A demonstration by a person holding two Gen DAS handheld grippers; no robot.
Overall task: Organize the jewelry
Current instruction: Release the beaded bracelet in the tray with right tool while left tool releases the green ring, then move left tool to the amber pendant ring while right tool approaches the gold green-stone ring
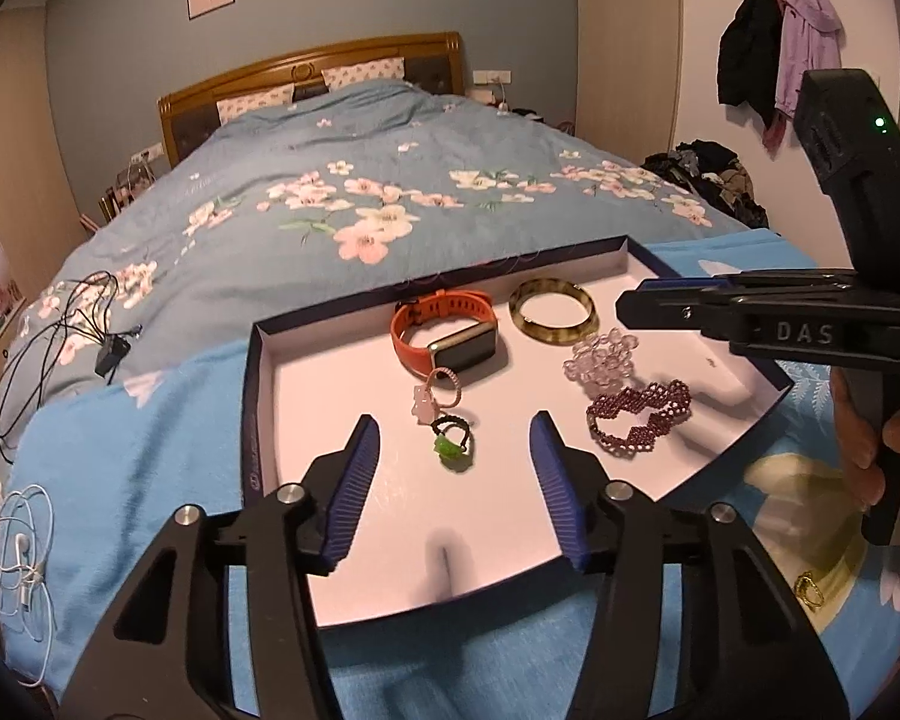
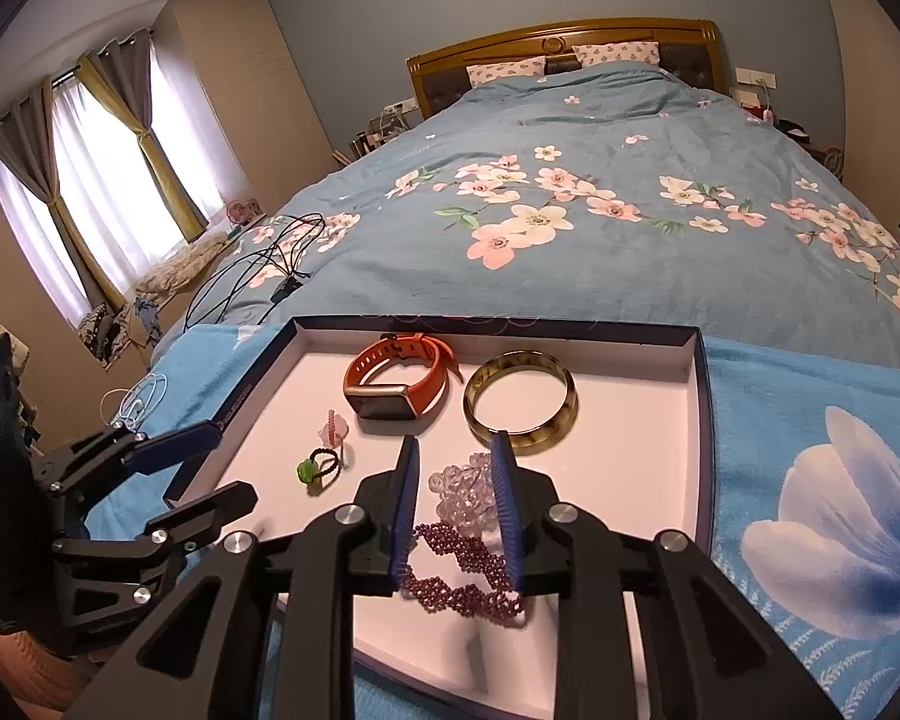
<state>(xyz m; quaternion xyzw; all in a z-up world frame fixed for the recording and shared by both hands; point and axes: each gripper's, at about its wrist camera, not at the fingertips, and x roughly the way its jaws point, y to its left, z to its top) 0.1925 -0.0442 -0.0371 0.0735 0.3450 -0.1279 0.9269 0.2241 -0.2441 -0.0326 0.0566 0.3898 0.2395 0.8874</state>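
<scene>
A shallow white-lined tray (image 1: 249, 396) (image 2: 703, 408) lies on a blue blanket on the bed. It holds an orange watch (image 1: 444, 336) (image 2: 399, 384), a mottled bangle (image 1: 546, 333) (image 2: 561, 420), a pink charm ring (image 1: 429, 402), a green-stone ring (image 1: 450, 447) (image 2: 312, 471), a clear bead bracelet (image 1: 600, 360) (image 2: 459, 492) and a purple bead bracelet (image 1: 636, 414) (image 2: 462, 576). My left gripper (image 1: 455, 420) (image 2: 234, 459) is open, its fingers either side of the green-stone ring without touching it. My right gripper (image 2: 455, 438) (image 1: 627, 303) hovers slightly open over both bead bracelets, gripping nothing.
Black cables (image 1: 60, 348) lie on the floral quilt left of the tray. White earphones (image 1: 21, 546) sit at the blanket's left edge. A small gold piece (image 1: 808, 588) rests on the blanket right of the tray. A hand (image 1: 870, 438) holds the right gripper.
</scene>
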